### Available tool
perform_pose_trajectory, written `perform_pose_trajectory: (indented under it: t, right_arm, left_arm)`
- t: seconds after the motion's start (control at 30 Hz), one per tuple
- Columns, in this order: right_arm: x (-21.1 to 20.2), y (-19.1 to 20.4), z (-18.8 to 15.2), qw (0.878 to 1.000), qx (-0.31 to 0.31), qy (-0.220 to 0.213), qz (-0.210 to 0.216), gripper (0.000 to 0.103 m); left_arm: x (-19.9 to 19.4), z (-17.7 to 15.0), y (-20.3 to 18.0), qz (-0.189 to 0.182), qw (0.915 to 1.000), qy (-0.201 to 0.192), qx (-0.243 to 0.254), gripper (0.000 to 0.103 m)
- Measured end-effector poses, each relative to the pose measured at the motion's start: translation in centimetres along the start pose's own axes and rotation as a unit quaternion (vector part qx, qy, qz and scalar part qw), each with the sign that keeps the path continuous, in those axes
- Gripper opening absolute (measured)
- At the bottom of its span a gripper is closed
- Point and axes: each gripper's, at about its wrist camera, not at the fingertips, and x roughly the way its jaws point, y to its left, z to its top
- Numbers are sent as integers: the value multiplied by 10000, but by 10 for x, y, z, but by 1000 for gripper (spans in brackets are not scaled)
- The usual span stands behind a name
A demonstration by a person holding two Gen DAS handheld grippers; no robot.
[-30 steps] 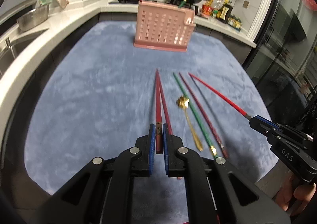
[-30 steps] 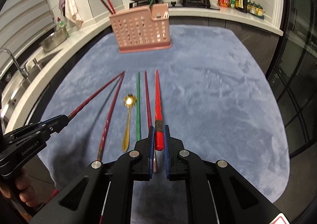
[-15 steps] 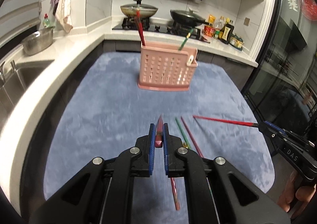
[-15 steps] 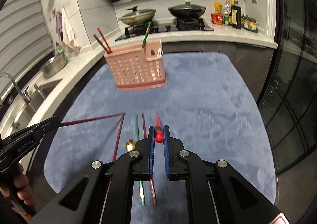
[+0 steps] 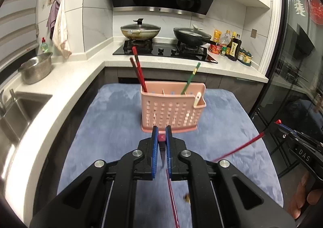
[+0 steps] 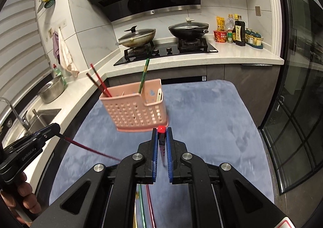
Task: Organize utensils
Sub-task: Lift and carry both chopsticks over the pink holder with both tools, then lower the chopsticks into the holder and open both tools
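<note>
Left gripper (image 5: 162,143) clamping a dark red chopstick (image 5: 161,138), right gripper (image 6: 162,141) clamping a bright red chopstick (image 6: 161,129), perforated pink plastic utensil basket (image 5: 171,114) ahead on blue mat (image 5: 113,127).

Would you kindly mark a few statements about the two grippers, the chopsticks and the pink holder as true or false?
1. The left gripper is shut on a dark red chopstick. True.
2. The right gripper is open and holds nothing. False: it is shut on a bright red chopstick.
3. The pink holder has nothing in it. False: two red chopsticks and a green chopstick stand in it.
4. The holder stands on a blue mat. True.
</note>
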Motion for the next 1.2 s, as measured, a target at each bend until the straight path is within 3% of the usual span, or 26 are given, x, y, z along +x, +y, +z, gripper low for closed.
perform_pose_trajectory:
  t: [0.47,0.83,1.0,1.2]
  right_arm:
    - [26,16,74,9991,-81,-337,260,7]
    - [17,44,151,9931,-58,-889,760,7]
    - [26,53,180,9906,-46,-1155,736,7]
    - [57,55,192,9921,21,-1069,651,7]
  left_arm:
    - [25,74,0,-102,9993,-345,-63,7]
    - [11,157,10,-218,9948,-977,-205,7]
    - [20,182,13,-117,9930,-1152,-248,7]
    - [42,196,19,1,9927,-1166,-316,7]
